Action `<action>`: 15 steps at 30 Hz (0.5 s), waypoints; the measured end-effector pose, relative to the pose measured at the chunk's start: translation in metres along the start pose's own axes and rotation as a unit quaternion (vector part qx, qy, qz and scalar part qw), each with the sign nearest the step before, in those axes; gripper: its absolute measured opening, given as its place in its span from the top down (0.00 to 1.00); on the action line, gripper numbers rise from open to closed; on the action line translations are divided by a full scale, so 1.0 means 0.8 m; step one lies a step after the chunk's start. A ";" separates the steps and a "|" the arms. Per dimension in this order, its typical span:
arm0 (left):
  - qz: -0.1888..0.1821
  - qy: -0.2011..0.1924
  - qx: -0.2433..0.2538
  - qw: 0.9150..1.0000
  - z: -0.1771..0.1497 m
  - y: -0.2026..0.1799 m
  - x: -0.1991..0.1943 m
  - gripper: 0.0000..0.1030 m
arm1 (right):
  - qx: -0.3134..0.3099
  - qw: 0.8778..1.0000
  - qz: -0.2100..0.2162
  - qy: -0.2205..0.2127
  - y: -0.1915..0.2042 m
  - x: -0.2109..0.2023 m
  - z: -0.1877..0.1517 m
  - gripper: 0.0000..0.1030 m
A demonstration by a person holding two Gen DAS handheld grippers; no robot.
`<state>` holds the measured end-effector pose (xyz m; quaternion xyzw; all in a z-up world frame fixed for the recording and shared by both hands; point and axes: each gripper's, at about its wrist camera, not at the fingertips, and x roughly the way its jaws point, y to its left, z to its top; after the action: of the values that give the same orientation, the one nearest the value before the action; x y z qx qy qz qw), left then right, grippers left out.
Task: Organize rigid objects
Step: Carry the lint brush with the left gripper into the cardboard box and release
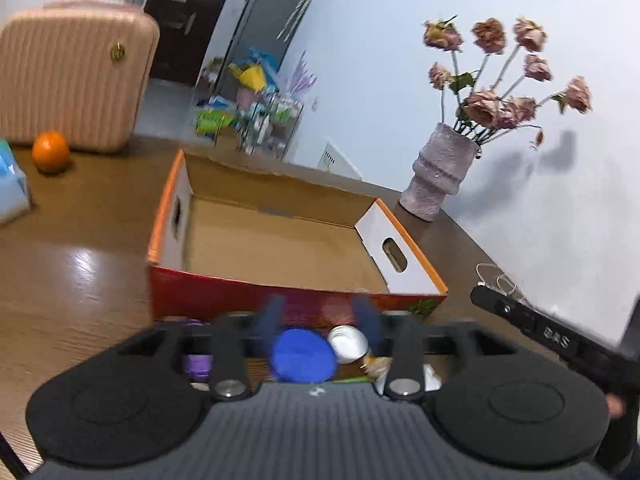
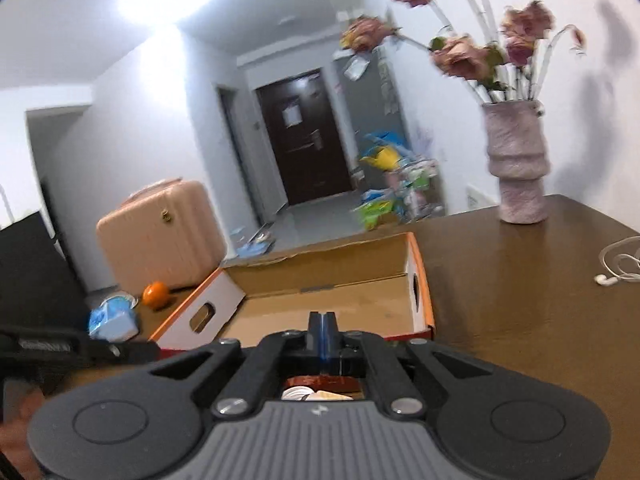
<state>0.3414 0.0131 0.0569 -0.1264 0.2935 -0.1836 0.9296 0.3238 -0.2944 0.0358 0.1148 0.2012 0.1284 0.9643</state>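
On the brown wooden tabletop (image 1: 80, 280) stands an open cardboard box (image 1: 280, 240) with orange rims and a red front wall; its brown floor is bare as far as both views show. The left gripper (image 1: 320, 312) hangs just before the near wall of the box, and its two blue fingers (image 1: 270, 316) stand apart, with nothing pressed between them. Below these fingers, between the gripper body and the box wall, lie small rigid objects: a blue round lid (image 1: 302, 356), a white round cap (image 1: 348, 344) just beside it, and a purple thing (image 1: 198, 364) on the other side, mostly hidden by the gripper. They are blurred, so I cannot tell if they touch each other. The right gripper (image 2: 321, 332) points over the near wall into the box, and its fingers are pressed together with nothing between them. Under it, a brown-red round thing (image 2: 320, 381) and a white piece (image 2: 298, 393) show only partly. Near the far left corner of the tabletop, an orange fruit (image 1: 51, 151) lies just before a pink ribbed suitcase (image 1: 72, 72), and a light blue packet (image 2: 112, 318) is near it. A pale pink vase (image 1: 436, 172) with dried roses (image 1: 500, 76) stands at the far right edge, by the white wall. White earphones with their cable (image 2: 618, 264) lie near the right edge.
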 end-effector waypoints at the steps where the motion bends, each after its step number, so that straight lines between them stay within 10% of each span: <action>1: 0.009 -0.015 0.016 1.000 -0.011 0.004 -0.014 0.22 | -0.014 1.000 0.000 0.005 -0.002 0.002 0.001 0.91; 15: 0.079 0.058 -0.134 0.986 -0.138 0.066 -0.087 0.21 | -0.082 0.975 0.131 0.160 0.008 0.058 -0.032 0.77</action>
<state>0.2371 0.0755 -0.0147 -0.2152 0.3779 -0.0761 0.8972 0.3526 -0.2706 -0.0017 0.0381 0.3249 0.2860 0.9007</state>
